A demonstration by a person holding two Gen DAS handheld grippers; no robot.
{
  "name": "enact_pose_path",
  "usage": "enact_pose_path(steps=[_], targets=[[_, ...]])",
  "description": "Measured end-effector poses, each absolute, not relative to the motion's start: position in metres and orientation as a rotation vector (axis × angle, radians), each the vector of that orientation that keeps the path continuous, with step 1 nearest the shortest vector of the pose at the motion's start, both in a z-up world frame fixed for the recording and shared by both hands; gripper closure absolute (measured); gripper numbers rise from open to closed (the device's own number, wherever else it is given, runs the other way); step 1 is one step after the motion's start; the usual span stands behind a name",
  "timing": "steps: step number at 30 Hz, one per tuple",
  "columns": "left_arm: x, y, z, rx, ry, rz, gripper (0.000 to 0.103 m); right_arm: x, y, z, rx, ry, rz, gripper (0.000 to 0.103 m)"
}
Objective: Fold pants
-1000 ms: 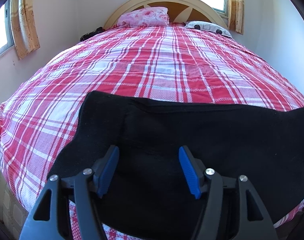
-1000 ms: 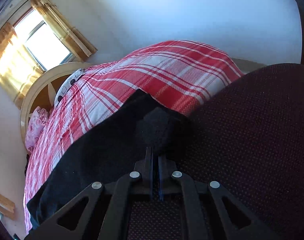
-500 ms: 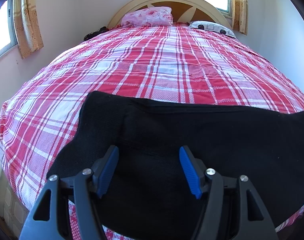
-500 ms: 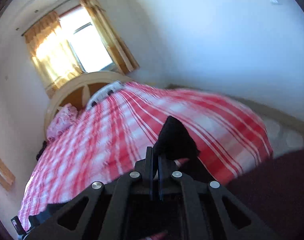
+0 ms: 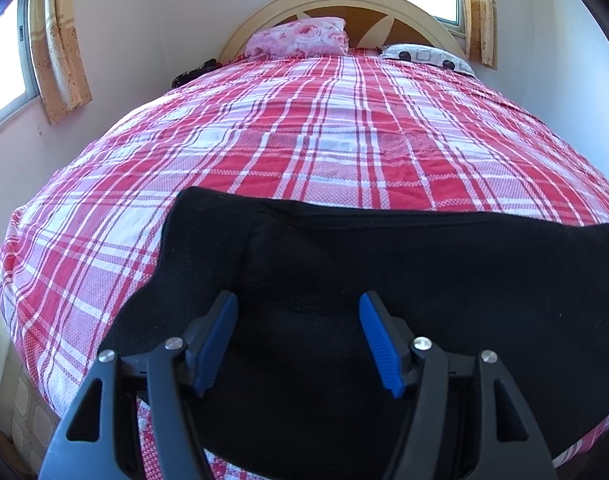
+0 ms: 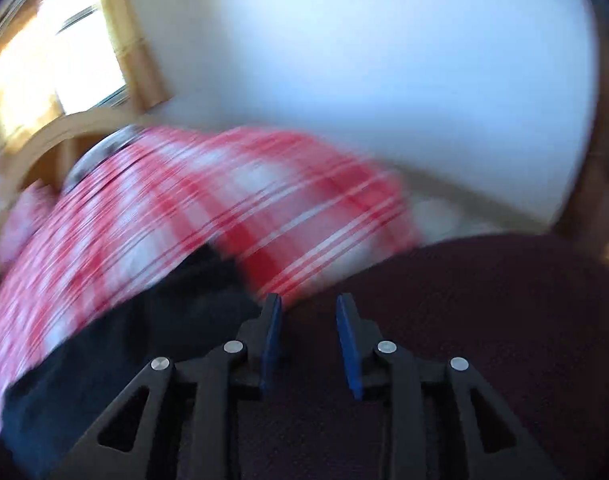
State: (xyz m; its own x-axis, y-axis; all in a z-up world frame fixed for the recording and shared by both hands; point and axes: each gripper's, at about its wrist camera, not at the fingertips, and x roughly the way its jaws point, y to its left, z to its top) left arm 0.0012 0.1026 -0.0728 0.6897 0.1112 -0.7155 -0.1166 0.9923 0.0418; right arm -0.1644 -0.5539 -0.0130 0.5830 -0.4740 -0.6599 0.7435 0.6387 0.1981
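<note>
Black pants (image 5: 384, 280) lie flat across the near end of the bed, spread widthways on the red-and-white plaid bedspread (image 5: 304, 140). 1 rounded corner sits toward the left of the left wrist view, the far edge runs roughly straight across to the right. A raised fold line runs down from the far edge, left of centre.

Left gripper (image 5: 298, 340) hovers over the near part of the pants, jaws apart, blue pads (image 5: 218, 340) clear of the cloth as far as I can tell; nothing pinched between them.

Right gripper (image 6: 308, 340): jaws have just been opening, blue pads now parted with a visible gap, nothing between them. The view is motion-blurred. Pants (image 6: 124, 340) show dark at lower left of that view, left of the gripper, lying on the plaid bedspread (image 6: 224, 208). Under and right of the gripper is a dark maroon speckled fabric (image 6: 484, 320); can't tell what it is.

Further out: cream arched headboard (image 5: 344, 4), pink floral pillow (image 5: 304, 36), white pillow with black pattern (image 5: 428, 56), small dark item (image 5: 194, 74) at the bed's far-left edge. Tan curtains (image 5: 60, 40) on 2 windows, white walls.
</note>
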Motion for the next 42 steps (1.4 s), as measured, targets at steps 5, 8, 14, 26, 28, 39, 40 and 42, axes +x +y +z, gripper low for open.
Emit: enact_pose_path(steps=[5,8,14,26,28,39,40,42], targets=[[0.003,0.102,-0.072,-0.012,0.806,0.135,0.036,-0.121,-0.570,-0.017,0.581,0.640,-0.442,0.071],[0.002,0.101,-0.073,-0.007,0.803,0.138,0.036,-0.090,-0.585,-0.043,0.598,0.757,-0.449,0.071],[0.003,0.098,-0.074,0.005,0.798,0.160,0.035,-0.075,-0.593,-0.067,0.604,0.761,-0.415,0.070],[0.006,0.093,-0.076,-0.001,0.794,0.212,0.033,-0.088,-0.584,-0.022,0.557,0.547,-0.258,0.098],[0.005,0.093,-0.076,-0.004,0.790,0.219,0.032,-0.081,-0.583,-0.021,0.524,0.568,-0.270,0.097],[0.004,0.091,-0.078,-0.002,0.782,0.231,0.032,-0.077,-0.588,-0.049,0.610,0.655,-0.353,0.096],[0.004,0.091,-0.077,0.000,0.778,0.232,0.032,-0.080,-0.582,-0.045,0.578,0.647,-0.425,0.096],[0.001,0.091,-0.074,0.002,0.771,0.237,0.032,-0.083,-0.562,-0.028,0.534,0.576,-0.392,0.096]])
